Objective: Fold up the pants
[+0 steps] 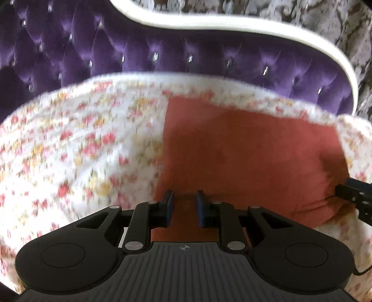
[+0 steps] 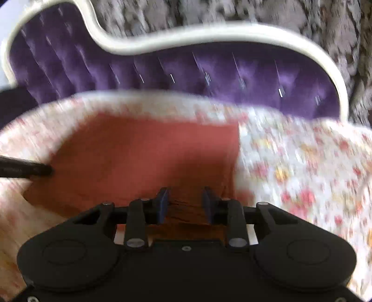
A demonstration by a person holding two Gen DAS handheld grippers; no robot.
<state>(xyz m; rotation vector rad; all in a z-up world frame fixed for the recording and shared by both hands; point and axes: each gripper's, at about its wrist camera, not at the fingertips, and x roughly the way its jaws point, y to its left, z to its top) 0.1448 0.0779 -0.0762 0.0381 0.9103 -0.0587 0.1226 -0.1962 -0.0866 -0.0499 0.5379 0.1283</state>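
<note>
The rust-red pants lie folded into a rough rectangle on the floral bedspread. My left gripper is open, its blue-padded fingers over the near left edge of the pants. The right gripper shows at the right edge of the left wrist view, at the pants' right side. In the right wrist view the pants fill the middle. My right gripper is open over their near right edge, with cloth between the fingers. The left gripper's finger reaches in from the left at the pants' left edge.
A purple tufted headboard with a white curved frame stands behind the bed. Patterned grey wallpaper is behind it. Floral bedspread stretches left of the pants and, in the right wrist view, to their right.
</note>
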